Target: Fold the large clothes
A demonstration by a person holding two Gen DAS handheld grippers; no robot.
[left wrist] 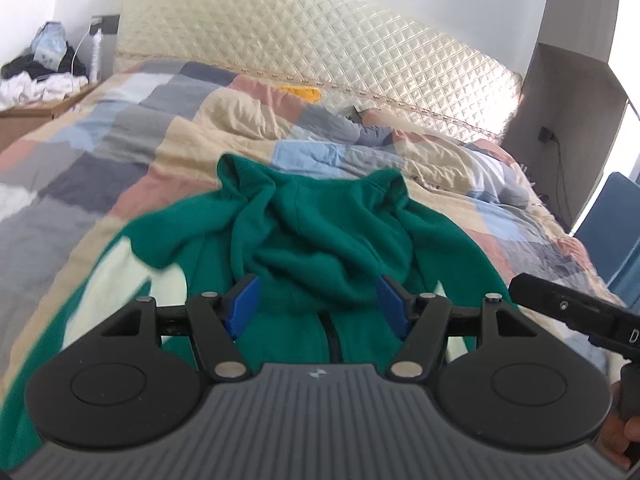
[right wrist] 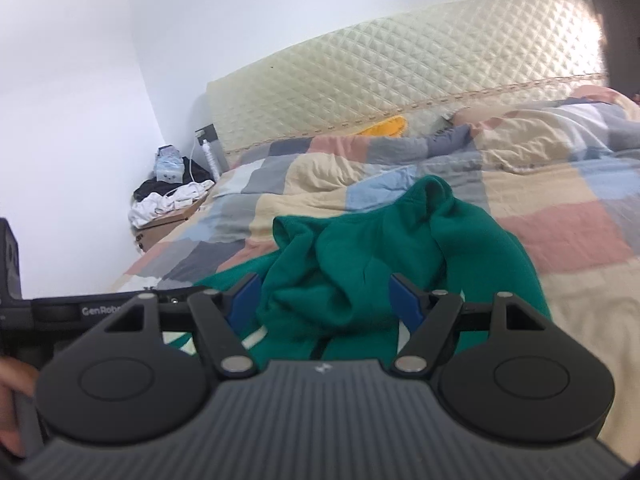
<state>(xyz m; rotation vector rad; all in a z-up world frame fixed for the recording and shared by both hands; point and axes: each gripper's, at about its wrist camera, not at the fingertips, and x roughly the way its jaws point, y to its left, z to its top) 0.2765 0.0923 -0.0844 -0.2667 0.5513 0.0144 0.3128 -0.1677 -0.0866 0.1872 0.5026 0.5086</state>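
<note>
A green hooded jacket [left wrist: 312, 232] with pale cream panels lies crumpled on the patchwork quilt [left wrist: 120, 136], hood toward the headboard. My left gripper [left wrist: 318, 300] hovers over its lower part, blue pads [left wrist: 244, 304] wide apart with nothing pinched between them. In the right wrist view the same jacket [right wrist: 380, 248] spreads out ahead, and my right gripper [right wrist: 326, 300] stands open above it, its pads [right wrist: 404, 300] clear of the cloth. The right tool's black body [left wrist: 576, 312] shows at the left view's right edge.
A quilted cream headboard [left wrist: 320, 44] runs along the far side. A bedside box [right wrist: 168, 220] with heaped clothes and a bottle stands at the left. A yellow item [right wrist: 386, 126] lies by the headboard. A blue chair [left wrist: 612, 232] stands at the right bedside.
</note>
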